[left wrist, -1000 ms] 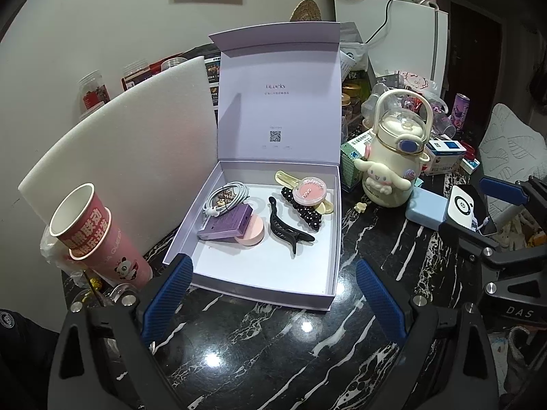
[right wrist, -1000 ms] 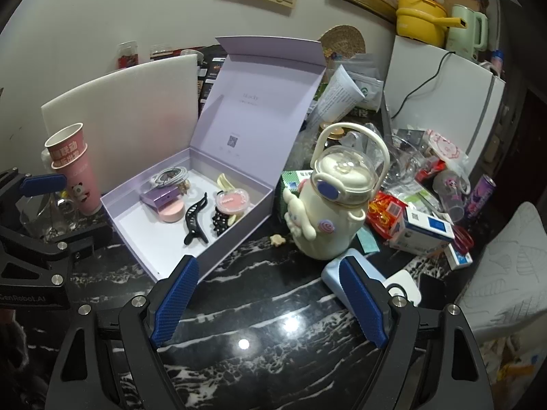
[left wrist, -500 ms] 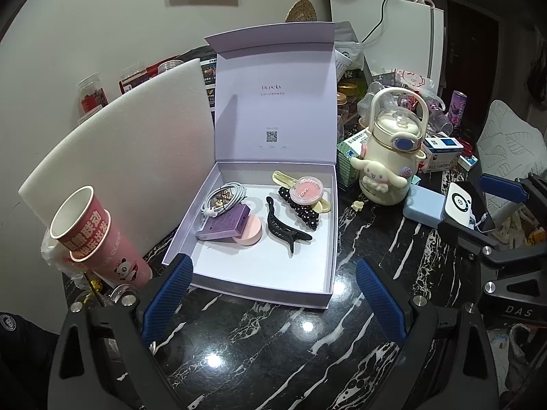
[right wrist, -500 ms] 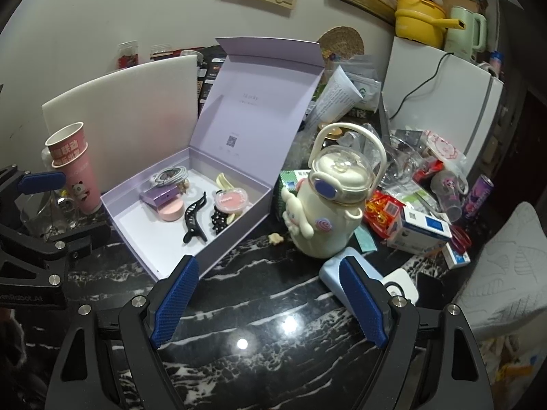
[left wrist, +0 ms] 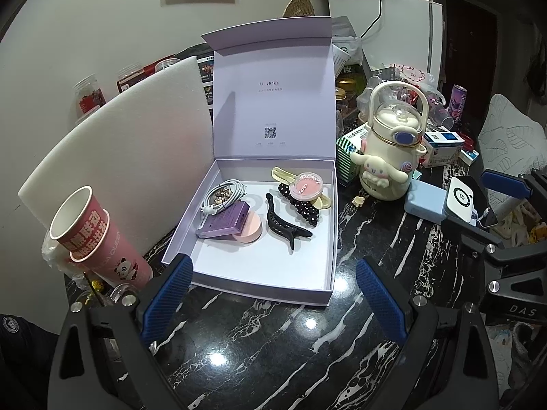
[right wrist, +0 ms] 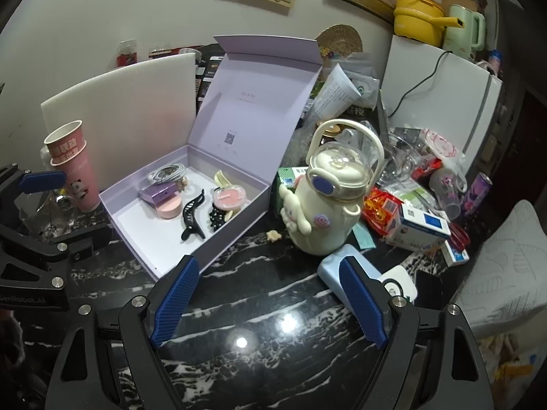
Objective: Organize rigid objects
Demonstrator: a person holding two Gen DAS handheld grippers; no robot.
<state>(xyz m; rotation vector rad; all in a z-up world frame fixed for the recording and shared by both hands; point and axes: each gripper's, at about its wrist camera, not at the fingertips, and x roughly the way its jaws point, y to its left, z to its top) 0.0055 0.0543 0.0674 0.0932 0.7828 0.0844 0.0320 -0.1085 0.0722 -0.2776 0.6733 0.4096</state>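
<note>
lavender box (left wrist: 259, 273) lid up on black marble table (left wrist: 273, 358), holds black hair clip (left wrist: 285, 227), cable, compact. left gripper (left wrist: 273, 300) and right gripper (right wrist: 268, 302) both spread wide, empty, above table.

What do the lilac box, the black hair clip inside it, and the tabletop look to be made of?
Lilac box: probably stiff matte cardboard; flat walls, sharp folds, printed lid.
Black hair clip: likely moulded plastic; smooth, with a slight sheen.
Tabletop: polished black stone or a marble-look surface; white veins and mirror-like lamp reflections.
</note>
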